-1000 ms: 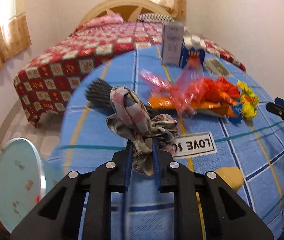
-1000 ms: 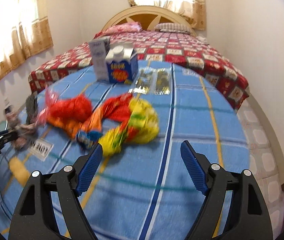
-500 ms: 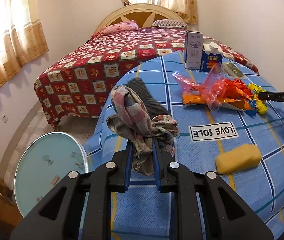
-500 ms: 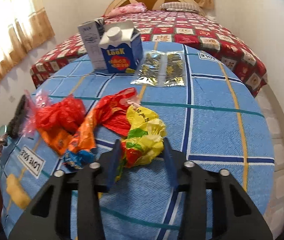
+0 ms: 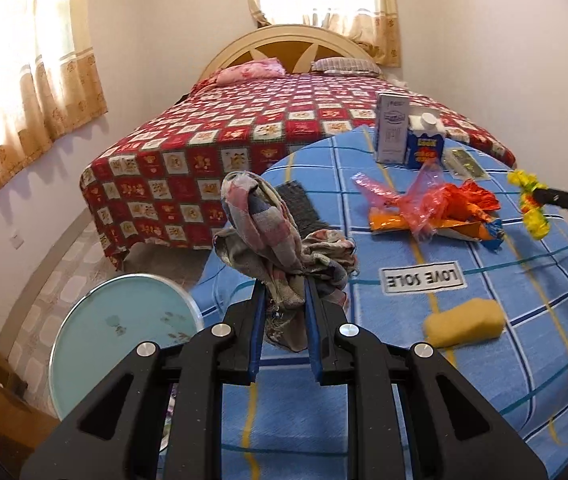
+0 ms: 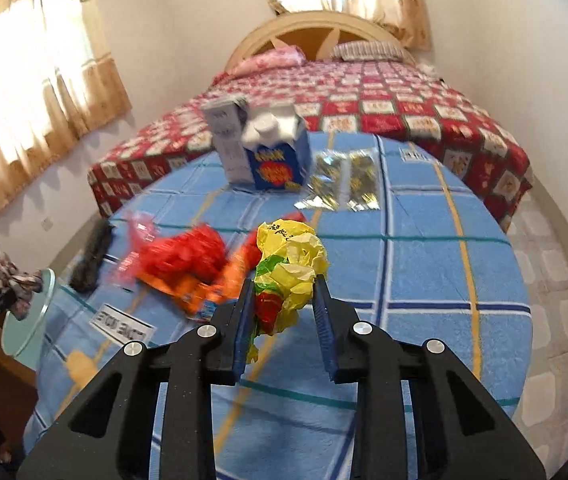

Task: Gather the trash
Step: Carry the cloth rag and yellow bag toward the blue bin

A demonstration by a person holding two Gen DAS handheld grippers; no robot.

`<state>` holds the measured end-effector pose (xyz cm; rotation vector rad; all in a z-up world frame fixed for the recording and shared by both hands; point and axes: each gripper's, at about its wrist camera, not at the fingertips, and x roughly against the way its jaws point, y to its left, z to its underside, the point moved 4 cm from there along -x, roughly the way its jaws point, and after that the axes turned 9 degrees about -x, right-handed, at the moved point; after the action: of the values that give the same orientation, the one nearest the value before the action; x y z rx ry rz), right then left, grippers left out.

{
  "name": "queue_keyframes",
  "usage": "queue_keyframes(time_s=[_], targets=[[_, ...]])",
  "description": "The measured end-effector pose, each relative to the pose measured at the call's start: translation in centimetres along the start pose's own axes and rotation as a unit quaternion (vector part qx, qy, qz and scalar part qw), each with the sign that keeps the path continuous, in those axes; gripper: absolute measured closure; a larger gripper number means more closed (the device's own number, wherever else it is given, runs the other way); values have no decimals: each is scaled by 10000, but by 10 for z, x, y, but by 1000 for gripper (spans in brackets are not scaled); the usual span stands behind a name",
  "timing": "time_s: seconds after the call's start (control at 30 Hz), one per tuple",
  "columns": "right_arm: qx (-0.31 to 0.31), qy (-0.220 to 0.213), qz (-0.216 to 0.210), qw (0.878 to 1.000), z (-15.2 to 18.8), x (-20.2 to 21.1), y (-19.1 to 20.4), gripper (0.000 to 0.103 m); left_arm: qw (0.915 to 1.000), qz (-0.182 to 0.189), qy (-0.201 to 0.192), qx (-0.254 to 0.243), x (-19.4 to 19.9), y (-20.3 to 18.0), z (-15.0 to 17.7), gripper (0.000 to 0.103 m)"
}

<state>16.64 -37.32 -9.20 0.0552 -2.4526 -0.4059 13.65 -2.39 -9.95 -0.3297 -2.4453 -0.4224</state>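
My left gripper [image 5: 284, 300] is shut on a crumpled plaid cloth [image 5: 268, 236] and holds it above the left edge of the blue checked table [image 5: 483, 380]. My right gripper [image 6: 284, 292] is shut on a yellow crumpled plastic bag [image 6: 291, 264] and holds it lifted above the table [image 6: 423, 272]; the bag also shows in the left wrist view [image 5: 531, 204]. A red and pink plastic bag [image 5: 435, 200] [image 6: 180, 256] and an orange wrapper [image 5: 443, 226] [image 6: 196, 292] lie on the table.
A blue milk carton [image 6: 276, 160] and a white carton [image 5: 391, 128] stand at the table's far side, beside clear foil packets [image 6: 343, 180]. A yellow sponge [image 5: 463, 322] and dark brush [image 5: 295, 208] lie on the table. A round glass side table [image 5: 124, 340] stands left. A bed [image 5: 284, 128] lies behind.
My right gripper closed on the yellow bag and lifted it off the table. My left gripper moved left and back with the cloth, towards the glass side table.
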Motion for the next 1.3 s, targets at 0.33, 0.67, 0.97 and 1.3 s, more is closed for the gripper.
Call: queue_keyframes(time_s=[0.33, 0.67, 0.97, 1.3], targets=[[414, -203, -573, 9973, 0, 14, 69, 73, 9994, -324, 135, 46, 9, 29, 17, 85], [811, -44, -971, 9920, 10, -8, 130, 73, 9977, -576, 271, 212, 12, 56, 32, 85], [1112, 67, -1153, 9871, 17, -26, 169, 73, 9951, -825, 430, 335, 12, 82, 49, 85], [1427, 172, -1435, 9792, 21, -46, 214, 73, 9911, -1083, 567, 522, 16, 110, 65, 85]])
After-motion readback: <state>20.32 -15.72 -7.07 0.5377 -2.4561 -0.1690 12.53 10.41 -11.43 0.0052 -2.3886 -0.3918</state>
